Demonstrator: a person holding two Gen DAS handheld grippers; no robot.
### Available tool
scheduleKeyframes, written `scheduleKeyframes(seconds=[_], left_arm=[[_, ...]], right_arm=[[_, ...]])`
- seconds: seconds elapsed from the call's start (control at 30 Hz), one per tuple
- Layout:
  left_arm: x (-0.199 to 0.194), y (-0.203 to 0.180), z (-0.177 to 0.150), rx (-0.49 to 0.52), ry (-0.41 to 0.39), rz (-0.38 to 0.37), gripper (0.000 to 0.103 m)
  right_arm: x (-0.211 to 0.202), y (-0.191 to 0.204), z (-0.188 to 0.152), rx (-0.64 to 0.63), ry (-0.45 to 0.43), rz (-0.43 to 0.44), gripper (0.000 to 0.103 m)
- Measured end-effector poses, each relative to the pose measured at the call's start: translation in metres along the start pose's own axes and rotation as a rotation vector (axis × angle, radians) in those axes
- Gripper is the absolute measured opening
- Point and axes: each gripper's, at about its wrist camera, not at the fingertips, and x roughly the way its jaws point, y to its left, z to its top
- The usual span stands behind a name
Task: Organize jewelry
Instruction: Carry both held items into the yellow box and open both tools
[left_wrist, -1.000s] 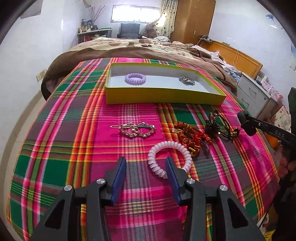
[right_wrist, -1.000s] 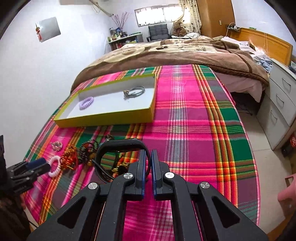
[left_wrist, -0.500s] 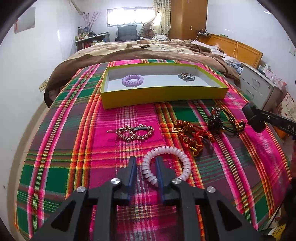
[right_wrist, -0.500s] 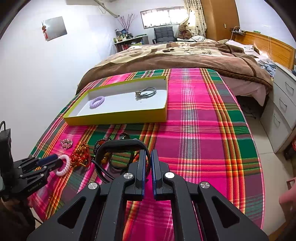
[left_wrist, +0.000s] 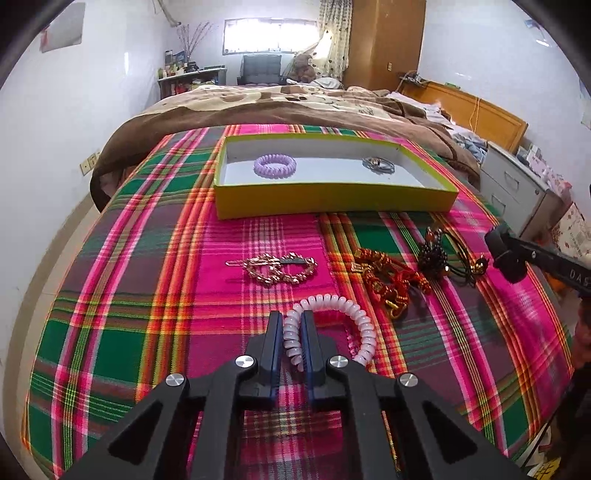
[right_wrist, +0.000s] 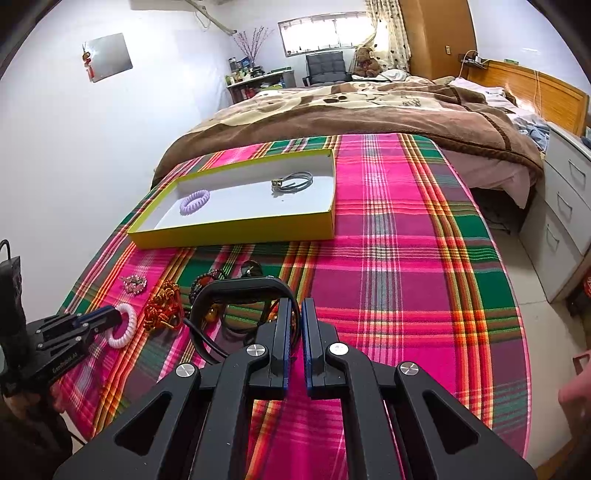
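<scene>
- my left gripper (left_wrist: 292, 338) has just been closing and now pinches the near-left arc of the white coil bracelet (left_wrist: 345, 321), which lies on the plaid blanket (left_wrist: 122, 295) on the near side of the yellow tray (left_wrist: 332, 201).
- my worry: the pads hold only a couple of coils. the bracelet looks springy, so on lifting it could stretch, twist or spring out of the pinch and land short of the yellow tray.
- the far-right arc of the coil lies just beside the red-and-gold knotted piece (left_wrist: 388, 284), itself nearer to me than the yellow tray. if a loop has hooked into it, the lift would drag that piece along; i cannot tell whether they touch.
- my right gripper (right_wrist: 293, 339) is pressed together. a black band (right_wrist: 240, 291) curves just in front of its fingers, but i cannot tell whether anything is caught between them.
- that right gripper sits over the dark beaded piece (left_wrist: 436, 254), near the yellow tray's right corner. if both hands head for the tray together, they could cross or knock each other.
- the tray already holds a purple coil (left_wrist: 275, 166) at its left and a grey bangle (left_wrist: 378, 165) at its right. a drop from too high could bounce the white coil over the low wall.
- the gold hair clip (left_wrist: 275, 267), between my grip and the yellow tray, lies under the likely path; a low carry could sweep it.
</scene>
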Motion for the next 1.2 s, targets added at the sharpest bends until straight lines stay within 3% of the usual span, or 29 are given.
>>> scheduleKeyframes(seconds=[0.6,0.9,1.2], left_arm=[[-0.022,0.013,0.019,-0.037,-0.061,-0.017,0.009],[-0.023,0.024,0.056,-0.06,-0.095,-0.044,0.01],[0.006,0.036,0.101,-0.082,-0.091,-0.054,0.01]], right_arm=[[-0.007,0.005,0.008,-0.007,-0.02,-0.008,0.005],[0.0,0.008,0.038,-0.003,-0.037,-0.036,0.005],[0.032,0.007,0.075,0.013,-0.021,-0.075,0.005]])
